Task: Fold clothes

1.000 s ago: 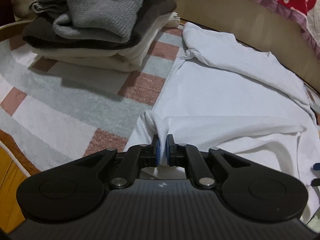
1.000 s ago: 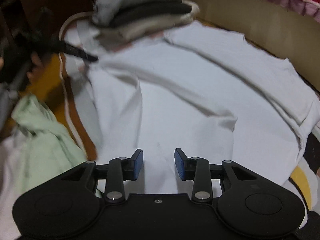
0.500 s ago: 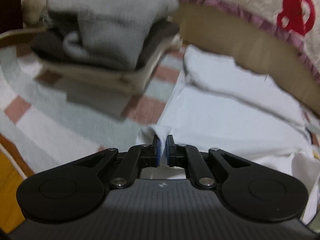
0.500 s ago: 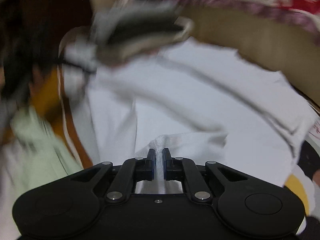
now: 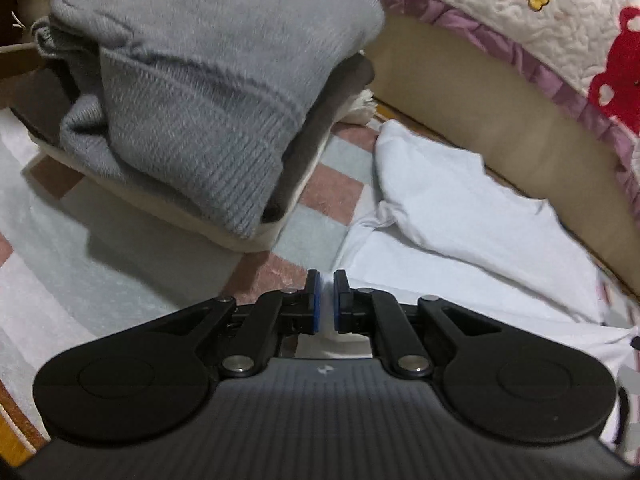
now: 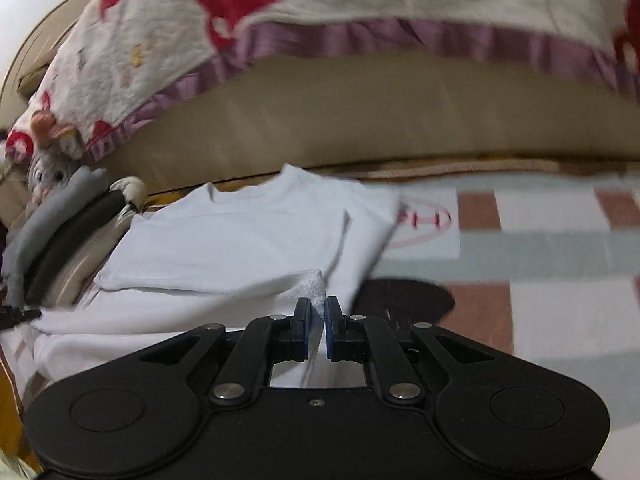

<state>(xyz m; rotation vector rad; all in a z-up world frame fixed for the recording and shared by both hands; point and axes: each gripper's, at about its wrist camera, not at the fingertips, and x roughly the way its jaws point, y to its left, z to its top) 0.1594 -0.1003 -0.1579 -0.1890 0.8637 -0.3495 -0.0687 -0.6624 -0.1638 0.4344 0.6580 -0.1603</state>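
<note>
Item: white garment [image 6: 248, 240], partly folded, lying on a checked rug [image 6: 560, 248] of pink, pale green and white squares. In the right wrist view it fills the centre left of the frame, a folded panel lying on top of it and its far edge reaching toward the tan bed base [image 6: 360, 112]. In the left wrist view the same garment [image 5: 460, 216] occupies the centre right, with a rumpled fold running from mid-frame toward the right edge.

Right gripper [image 6: 318, 328]: jaws have just been closing and now stand nearly together, pinching a bunched white edge of the garment that rises between the blue pads at lower centre.

Left gripper [image 5: 326, 304]: jaws nearly together at lower centre, a narrow slit between the blue pads. White cloth shows below and behind them; whether fabric is actually caught in the slit cannot be told.

Also present: stack of folded clothes [image 5: 192, 80], grey knit on top, dark and cream layers beneath, filling the upper left of the left wrist view; the same stack sits at the left edge of the right wrist view. Quilted cover [image 6: 280, 12] with red motifs and purple trim across the top. Small plush toy [image 6: 48, 172], left edge, above the stack.
</note>
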